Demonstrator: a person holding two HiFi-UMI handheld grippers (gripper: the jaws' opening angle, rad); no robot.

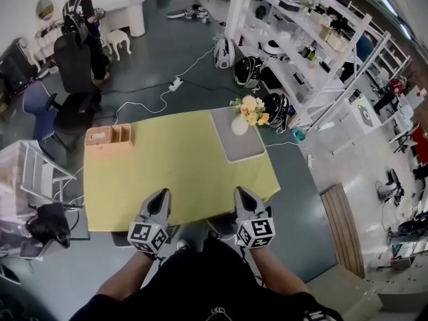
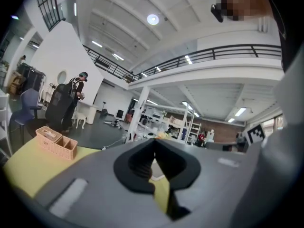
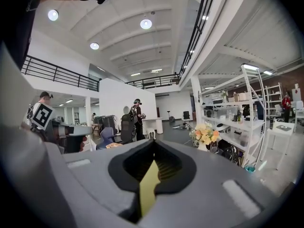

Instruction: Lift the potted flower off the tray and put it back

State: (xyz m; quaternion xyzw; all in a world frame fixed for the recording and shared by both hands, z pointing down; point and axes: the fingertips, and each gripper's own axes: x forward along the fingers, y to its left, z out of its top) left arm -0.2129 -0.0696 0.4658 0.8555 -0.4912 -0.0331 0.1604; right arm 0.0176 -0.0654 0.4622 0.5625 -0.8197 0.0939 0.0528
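My left gripper (image 1: 160,196) and right gripper (image 1: 242,194) are side by side over the near edge of the yellow rectangular table (image 1: 174,159), both pointing out across it. In each gripper view the two jaws meet at their tips, with only a sliver of yellow tabletop showing through the gap lower down. Both are fully closed and hold nothing.

Ahead of my right gripper, at the table's far edge, lies the flat grey rectangular tray (image 1: 244,151). The potted flower (image 1: 242,122), a round white pot with yellow and orange blooms, stands upright on the far end of that tray, well apart from both grippers. From my right gripper it shows ahead and off to the right (image 3: 204,136).

Ahead of my left gripper and further to its left, at the far left corner of the table, sits a pale pink woven box with open compartments (image 1: 109,136).

Beyond the table, on the dark floor, a white cable with a power strip (image 1: 175,83) trails away. Far off to the right of my right gripper stands a long white shelving rack (image 1: 314,52) loaded with objects. Far off to the left, a person in dark clothes (image 1: 83,19) stands behind a black office chair (image 1: 73,65).
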